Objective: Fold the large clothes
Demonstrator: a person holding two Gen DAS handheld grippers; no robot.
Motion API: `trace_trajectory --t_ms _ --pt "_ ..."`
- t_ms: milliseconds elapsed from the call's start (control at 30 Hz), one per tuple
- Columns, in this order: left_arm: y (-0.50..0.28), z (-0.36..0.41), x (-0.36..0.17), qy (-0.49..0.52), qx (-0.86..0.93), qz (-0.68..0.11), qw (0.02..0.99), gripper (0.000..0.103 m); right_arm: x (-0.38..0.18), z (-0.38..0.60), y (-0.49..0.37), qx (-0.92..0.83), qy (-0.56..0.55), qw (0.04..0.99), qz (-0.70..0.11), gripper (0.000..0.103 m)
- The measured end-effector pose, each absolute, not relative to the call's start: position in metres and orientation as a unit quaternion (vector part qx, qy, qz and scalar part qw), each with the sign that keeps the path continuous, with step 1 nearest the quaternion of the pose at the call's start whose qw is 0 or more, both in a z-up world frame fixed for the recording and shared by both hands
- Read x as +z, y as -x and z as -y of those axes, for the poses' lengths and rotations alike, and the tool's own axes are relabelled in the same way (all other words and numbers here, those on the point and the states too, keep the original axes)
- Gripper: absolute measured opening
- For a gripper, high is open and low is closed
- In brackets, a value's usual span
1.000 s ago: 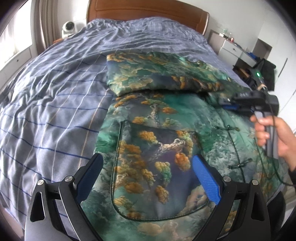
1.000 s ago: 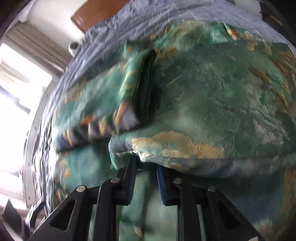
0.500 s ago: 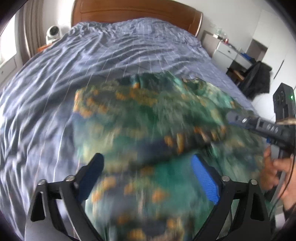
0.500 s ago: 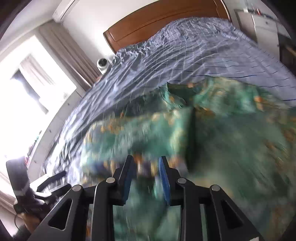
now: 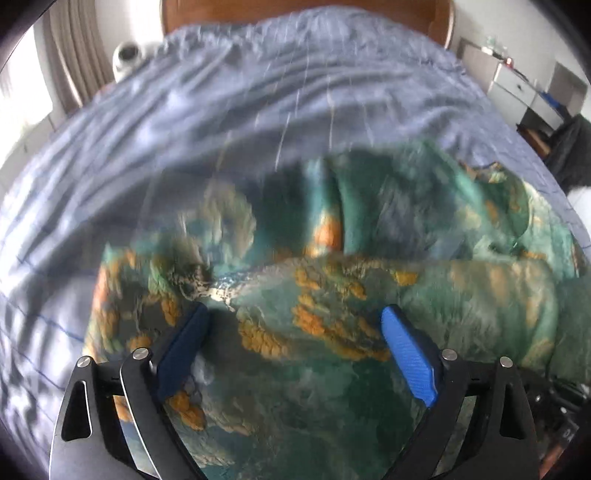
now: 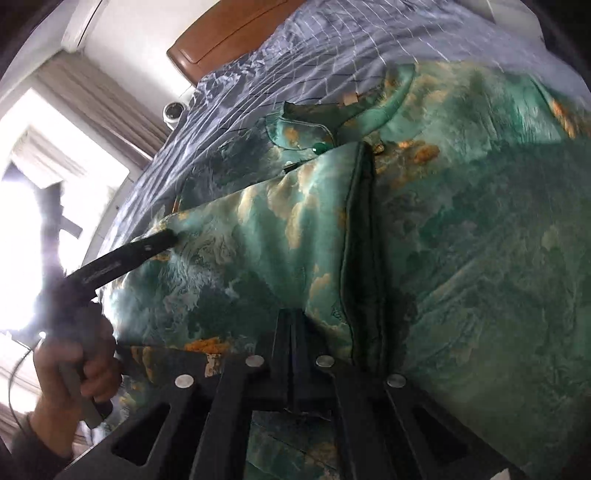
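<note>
A: On the bed [image 5: 229, 122], across its blue-grey checked cover, we see the green garment [image 5: 332, 387] with the gold and orange cloud pattern spread over the near half. In the left wrist view it fills everything from 3 o'clock round to 8 o'clock.

B: And our left gripper [image 5: 295, 339]?

A: Its fingers [image 5: 406, 354] stand wide apart, released, with a rolled fold of the garment lying between them, though the pads do not press on it. That view is blurred, so we cannot tell finer detail.

B: From the right wrist view we see the same left gripper [image 6: 170, 236] at 9 o'clock, its dark tip touching the garment's [image 6: 480, 240] folded edge, and the person's left hand [image 6: 77, 362] wrapped round the handle at 8 o'clock.

A: What about our right gripper [image 6: 293, 317]?

B: Its fingers are clenched tight together at 6 o'clock, against the folded layer. We cannot tell whether any cloth is pinched between them.

A: Anything else?

B: The wooden headboard [image 6: 236, 33] sits at 12 o'clock, the curtain [image 6: 107, 99] at 10 o'clock, and a small white camera [image 6: 173, 112] beside the bed. A dark-trimmed edge of the garment runs up from the right gripper toward the collar.
</note>
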State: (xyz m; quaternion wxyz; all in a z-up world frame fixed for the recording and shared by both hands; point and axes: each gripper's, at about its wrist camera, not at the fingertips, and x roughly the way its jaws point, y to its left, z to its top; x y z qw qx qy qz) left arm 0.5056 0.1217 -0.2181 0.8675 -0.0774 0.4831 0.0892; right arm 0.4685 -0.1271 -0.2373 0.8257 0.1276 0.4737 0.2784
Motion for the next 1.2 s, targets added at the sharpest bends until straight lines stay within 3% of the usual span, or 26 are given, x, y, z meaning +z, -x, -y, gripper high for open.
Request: trace_trajectory --t_ms 267,567,667,733,800,1000,1200 --pt "-0.444 -0.098 -0.215 0.044 0.067 -0.462 0.883 0.095 -0.232 0.108 -0.463 0.26 -0.079 0.842 -0.466 0.0" --pt "-0.384 -0.077 -0.203 0.043 0.013 -0.494 0.868 0.096 -0.215 0.102 -0.451 0.225 -0.038 0.853 -0.469 0.001" --pt "-0.351 -0.069 -0.196 0.052 -0.013 -0.495 0.867 0.096 -0.194 0.106 -0.425 0.218 -0.023 0.869 -0.444 0.014" --pt "-0.319 -0.06 -0.19 0.057 -0.023 -0.482 0.874 0.096 -0.178 0.109 -0.4 0.223 -0.006 0.878 -0.422 0.042" --pt "-0.296 -0.048 -0.188 0.045 -0.021 -0.473 0.88 0.096 -0.166 0.117 -0.371 0.226 0.019 0.889 -0.399 0.051" --pt "-0.227 -0.018 -0.209 -0.001 -0.02 -0.477 0.879 0.097 -0.16 0.146 -0.285 0.227 0.091 0.897 -0.367 0.059" --pt "-0.185 0.001 -0.213 -0.031 -0.022 -0.473 0.88 0.099 -0.184 0.184 -0.209 0.212 0.13 0.888 -0.387 0.06"
